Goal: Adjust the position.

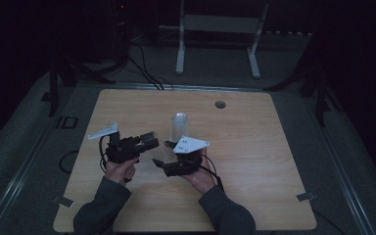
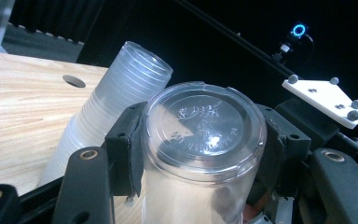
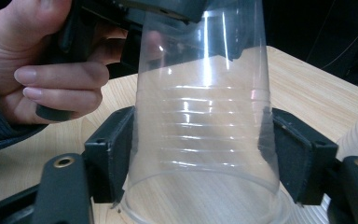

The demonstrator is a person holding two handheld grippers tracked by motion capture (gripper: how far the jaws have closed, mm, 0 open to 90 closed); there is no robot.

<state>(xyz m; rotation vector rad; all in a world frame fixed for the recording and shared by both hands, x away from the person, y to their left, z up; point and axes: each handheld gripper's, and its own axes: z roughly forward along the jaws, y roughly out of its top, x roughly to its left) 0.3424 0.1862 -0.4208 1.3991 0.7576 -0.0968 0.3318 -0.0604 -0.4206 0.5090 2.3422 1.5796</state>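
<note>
Two grippers on one clear cup [image 3: 205,116] above the surface's middle: left gripper [image 2: 200,154] clamps its base end, right gripper [image 3: 200,163] pinches near the rim. I judge handover; next, the left lets go.

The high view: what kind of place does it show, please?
Probably a dim recording lab, not a home: a bare wooden table on grey carpet, a white metal stand behind it, and cables trailing across the floor.
</note>
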